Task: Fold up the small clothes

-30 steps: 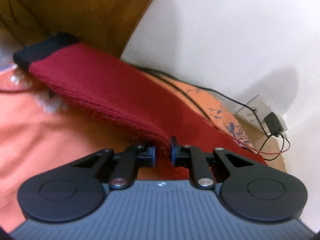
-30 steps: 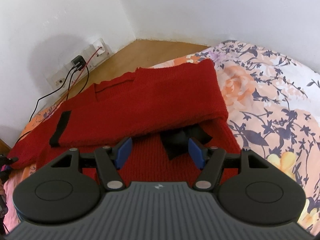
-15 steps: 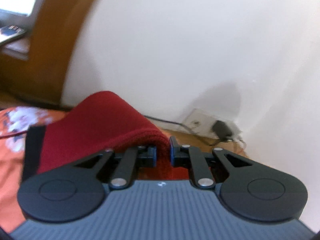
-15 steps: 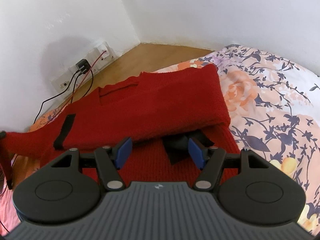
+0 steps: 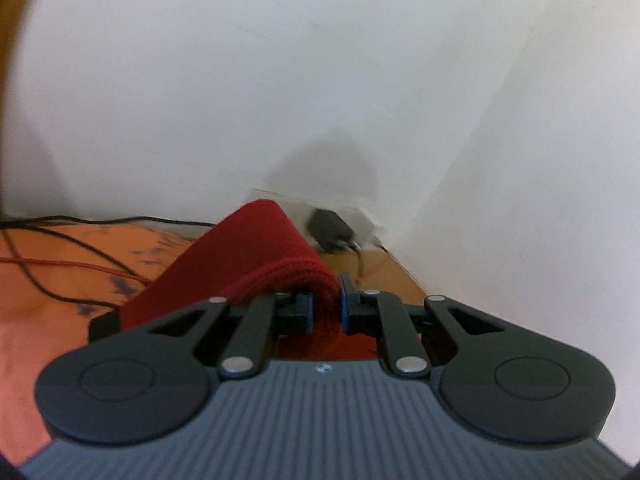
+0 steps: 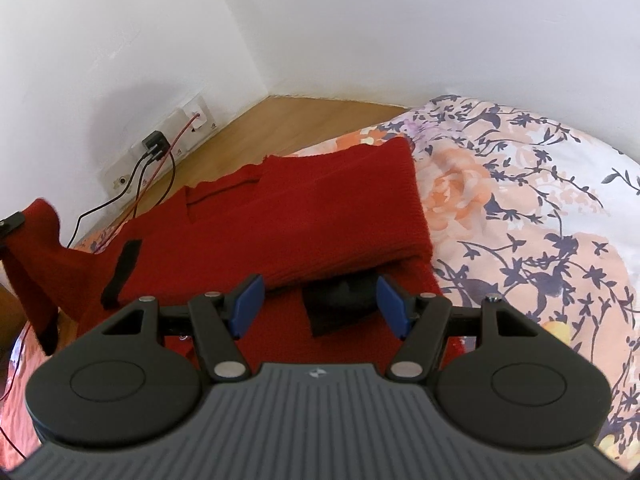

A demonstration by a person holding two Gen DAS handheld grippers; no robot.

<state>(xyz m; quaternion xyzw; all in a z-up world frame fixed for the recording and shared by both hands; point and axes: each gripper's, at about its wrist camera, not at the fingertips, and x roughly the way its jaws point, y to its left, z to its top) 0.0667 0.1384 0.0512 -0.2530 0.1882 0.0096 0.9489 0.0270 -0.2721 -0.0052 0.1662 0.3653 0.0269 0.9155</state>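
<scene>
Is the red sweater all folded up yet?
Not yet. One sleeve lies folded across the red sweater, but the other sleeve hangs lifted, pinched in the left gripper.

Red knit sweater (image 6: 304,216) with black cuffs lies half-folded on the bed, one sleeve (image 5: 256,248) lifted.

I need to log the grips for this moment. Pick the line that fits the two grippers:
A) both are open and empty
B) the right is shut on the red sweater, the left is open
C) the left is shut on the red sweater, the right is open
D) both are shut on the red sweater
C: the left gripper pinches a fold of the red sweater, while the right gripper has its jaws spread, empty, above it.
</scene>
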